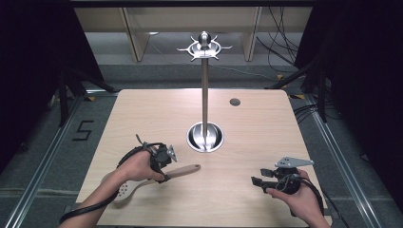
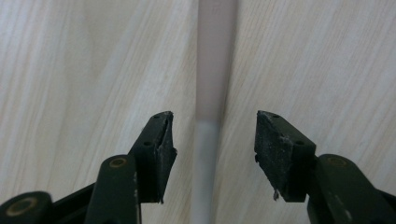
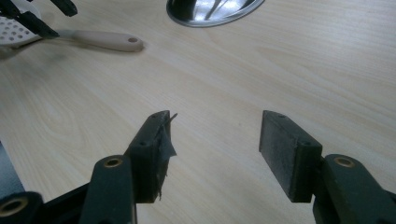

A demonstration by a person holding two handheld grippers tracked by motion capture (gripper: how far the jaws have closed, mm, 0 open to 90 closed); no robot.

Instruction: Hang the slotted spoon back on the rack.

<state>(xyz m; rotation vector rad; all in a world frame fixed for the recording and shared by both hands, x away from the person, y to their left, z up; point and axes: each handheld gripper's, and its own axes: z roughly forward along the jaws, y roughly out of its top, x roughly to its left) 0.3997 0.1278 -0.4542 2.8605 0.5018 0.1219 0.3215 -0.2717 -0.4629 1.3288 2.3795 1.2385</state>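
The left gripper (image 1: 164,156), jaws wide, straddles the slotted spatula (image 1: 183,169) near the stand base (image 1: 205,137); closing seems next, right gripper (image 1: 259,182) also wide

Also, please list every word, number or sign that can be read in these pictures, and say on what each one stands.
"5": one black digit marked on the grey floor, left of the table.
I find no other text. The spatula, the metal stand, the left gripper and the right gripper carry no readable label or brand.
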